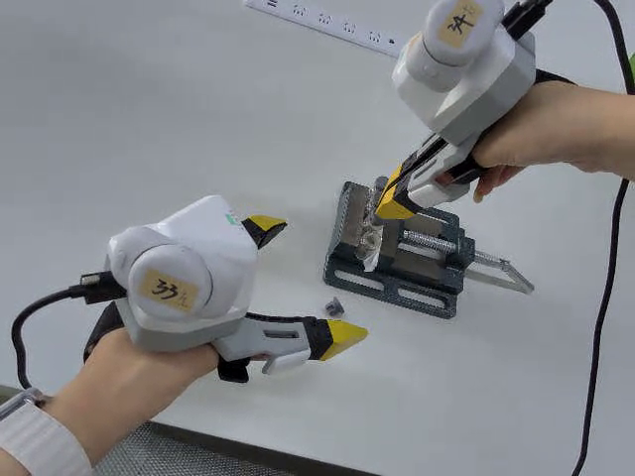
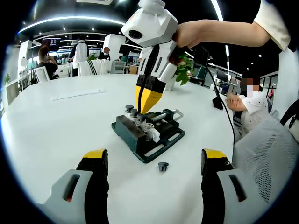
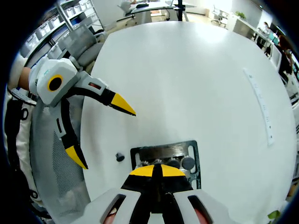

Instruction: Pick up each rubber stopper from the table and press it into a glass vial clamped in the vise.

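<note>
A dark metal vise (image 1: 397,260) stands on the white table (image 1: 179,119) and clamps a row of glass vials (image 1: 369,236). In the left gripper view several vials (image 2: 134,112) wear grey stoppers. My right gripper (image 1: 395,205) is shut, its yellow tips pressed down on the vial row; what lies under the tips is hidden. From its own view the shut jaws (image 3: 156,170) cover the vise (image 3: 163,153), beside a stoppered vial (image 3: 188,162). One loose grey stopper (image 1: 334,307) lies on the table in front of the vise. My left gripper (image 1: 308,283) hovers open just left of that stopper (image 2: 162,166).
A white power strip (image 1: 327,20) lies along the far side of the table. A black cable (image 1: 605,297) hangs down at the right. The table's near edge (image 1: 258,446) runs under my left hand. People and chairs (image 2: 88,65) stand beyond the table.
</note>
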Motion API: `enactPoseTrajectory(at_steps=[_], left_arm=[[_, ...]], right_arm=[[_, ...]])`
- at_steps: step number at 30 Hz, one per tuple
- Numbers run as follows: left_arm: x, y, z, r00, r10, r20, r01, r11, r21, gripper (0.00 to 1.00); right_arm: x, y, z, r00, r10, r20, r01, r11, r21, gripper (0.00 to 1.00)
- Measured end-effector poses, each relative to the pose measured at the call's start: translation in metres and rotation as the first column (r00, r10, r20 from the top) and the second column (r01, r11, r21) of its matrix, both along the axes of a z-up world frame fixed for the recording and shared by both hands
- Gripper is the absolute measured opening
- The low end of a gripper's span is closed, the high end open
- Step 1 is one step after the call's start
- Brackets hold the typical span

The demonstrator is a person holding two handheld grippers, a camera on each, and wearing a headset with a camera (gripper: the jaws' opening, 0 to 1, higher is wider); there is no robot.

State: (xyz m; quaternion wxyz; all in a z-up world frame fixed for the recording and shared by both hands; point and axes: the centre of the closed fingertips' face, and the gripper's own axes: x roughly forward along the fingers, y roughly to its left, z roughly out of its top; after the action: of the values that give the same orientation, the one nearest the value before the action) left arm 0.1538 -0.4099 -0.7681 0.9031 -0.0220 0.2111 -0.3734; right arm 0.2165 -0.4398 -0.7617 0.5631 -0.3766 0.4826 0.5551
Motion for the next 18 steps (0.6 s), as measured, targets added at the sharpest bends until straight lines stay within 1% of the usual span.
enactPoseTrajectory(at_steps=[1,5,10,15,18], left_arm=[[0.0001,0.0002,-0.0001,1.000,0.000,0.000,0.000,1.000,0.001,0.80],[0.0002,0.0002,-0.0002,1.000,0.001,-0.001,-0.001,1.000,0.001,0.80],[0.0000,-0.0009,-0.0006,1.000,-0.002,-0.003,0.002,1.000,0.003,0.80],[0.0001,-0.0016,-0.0018,1.000,-0.007,-0.006,0.007,1.000,0.006,0.80],[-0.0001,-0.0020,-0.0024,1.000,-0.008,-0.006,0.008,1.000,0.004,0.80]], right_arm=[[0.0012,-0.0010,-0.0014,1.000,0.002,0.002,-0.002,1.000,-0.009,0.00],[0.0002,-0.0022,-0.0025,1.000,0.003,-0.007,-0.003,1.000,-0.013,0.00],[0.0000,-0.0026,-0.0031,1.000,0.000,-0.009,0.000,1.000,-0.010,0.00],[0.0000,-0.0025,-0.0035,1.000,-0.024,-0.019,0.024,1.000,-0.012,0.00],[-0.0003,-0.0025,-0.0040,0.999,-0.042,-0.024,0.041,0.999,-0.024,0.00]])
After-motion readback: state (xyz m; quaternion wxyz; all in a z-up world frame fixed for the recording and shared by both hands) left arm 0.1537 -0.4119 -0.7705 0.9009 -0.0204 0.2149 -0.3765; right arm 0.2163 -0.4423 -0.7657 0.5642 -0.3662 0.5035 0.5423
